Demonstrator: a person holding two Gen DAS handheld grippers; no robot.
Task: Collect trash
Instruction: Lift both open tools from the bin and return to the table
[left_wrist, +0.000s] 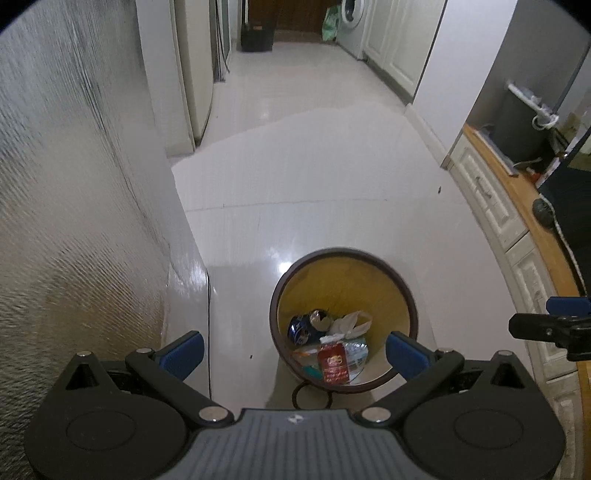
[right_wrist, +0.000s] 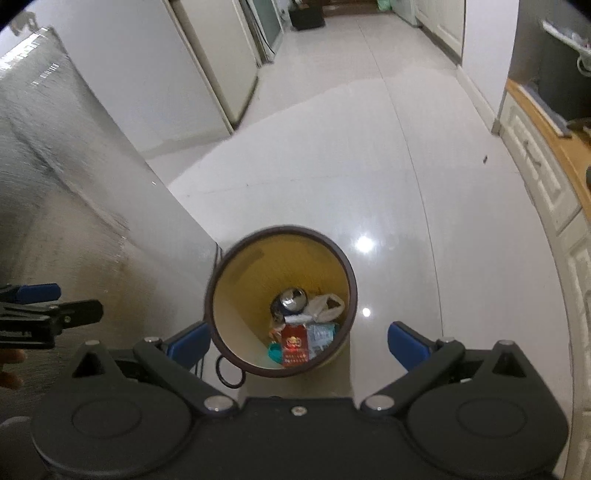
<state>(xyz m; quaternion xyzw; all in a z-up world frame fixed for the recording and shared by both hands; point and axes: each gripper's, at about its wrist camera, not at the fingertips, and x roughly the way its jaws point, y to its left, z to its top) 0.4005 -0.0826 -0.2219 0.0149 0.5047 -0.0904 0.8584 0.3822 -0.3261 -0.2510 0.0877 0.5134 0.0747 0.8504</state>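
Note:
A round bin with a dark rim and yellow inside (left_wrist: 343, 280) (right_wrist: 258, 273) stands on the floor below both grippers. In it lie a red packet (left_wrist: 334, 363) (right_wrist: 294, 345), a crushed blue can (left_wrist: 306, 326) (right_wrist: 290, 301), crumpled white paper (left_wrist: 349, 323) (right_wrist: 325, 306) and clear wrappers. My left gripper (left_wrist: 293, 350) is open and empty, above the bin's near left side. My right gripper (right_wrist: 297, 345) is open and empty, straddling the bin from above. Each gripper shows at the edge of the other's view, the right one (left_wrist: 554, 325) and the left one (right_wrist: 44, 310).
A shiny metal-fronted appliance (left_wrist: 74, 184) (right_wrist: 74, 206) stands close on the left. White cabinets with a wooden top (left_wrist: 517, 229) (right_wrist: 546, 155) run along the right. A dark ring (right_wrist: 229, 373) lies on the floor by the bin. The glossy tiled floor (left_wrist: 314, 166) leads to a hallway.

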